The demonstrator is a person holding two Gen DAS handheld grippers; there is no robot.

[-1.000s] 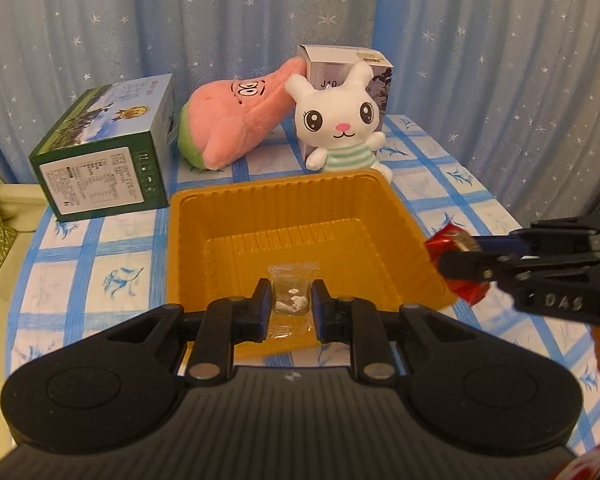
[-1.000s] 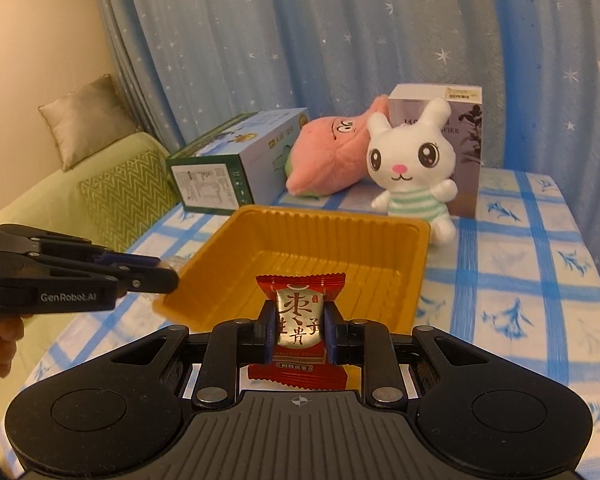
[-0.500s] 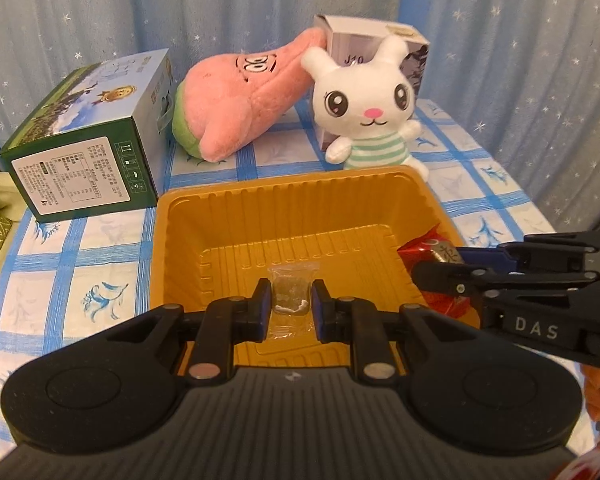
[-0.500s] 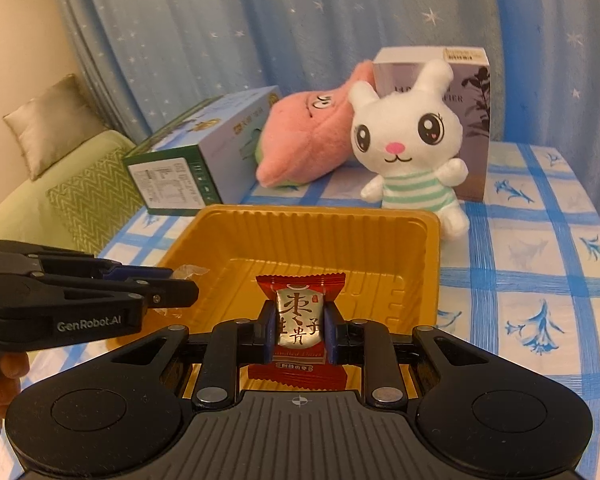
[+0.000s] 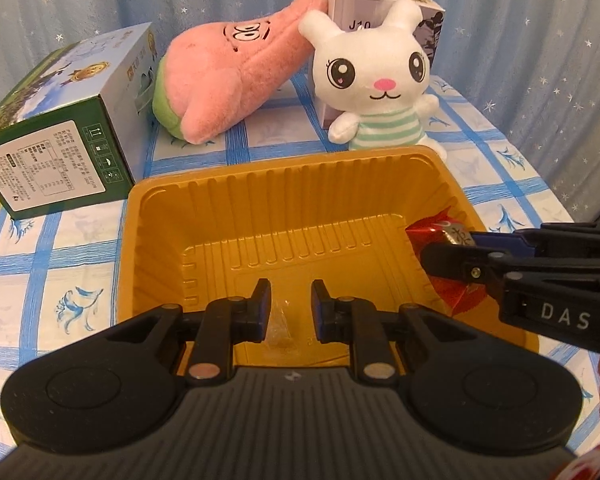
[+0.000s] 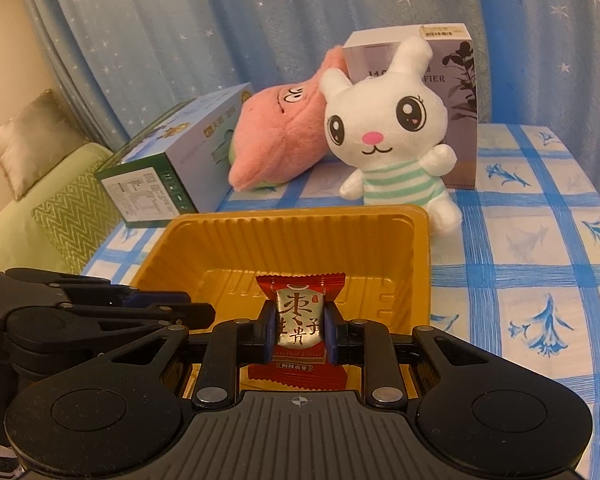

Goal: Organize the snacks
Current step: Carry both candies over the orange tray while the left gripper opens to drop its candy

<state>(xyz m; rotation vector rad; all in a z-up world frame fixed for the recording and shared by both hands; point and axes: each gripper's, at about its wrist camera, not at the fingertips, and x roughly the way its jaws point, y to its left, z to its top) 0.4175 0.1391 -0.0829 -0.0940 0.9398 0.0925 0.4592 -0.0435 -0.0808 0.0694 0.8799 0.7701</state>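
- Left hand-held gripper (image 5: pixel 287 307) pinching a clear-wrapped snack (image 5: pixel 279 326), hanging low inside the orange tray (image 5: pixel 204 216) near its front wall.
- Right hand-held gripper (image 6: pixel 297 326) clamping a red date candy (image 6: pixel 300 320) over the tray's right side.
- Tray sitting on the blue-checked worktop (image 6: pixel 540 280), just before the white bunny plush (image 5: pixel 376 80).

My tongs (image 5: pixel 287 306): matt black plastic. Tray (image 5: pixel 204 216): glossy ribbed plastic. Red wrapper (image 6: pixel 300 320): shiny foil. Bunny (image 5: pixel 376 80): plush. Tablecloth (image 6: pixel 540 280): cloth.
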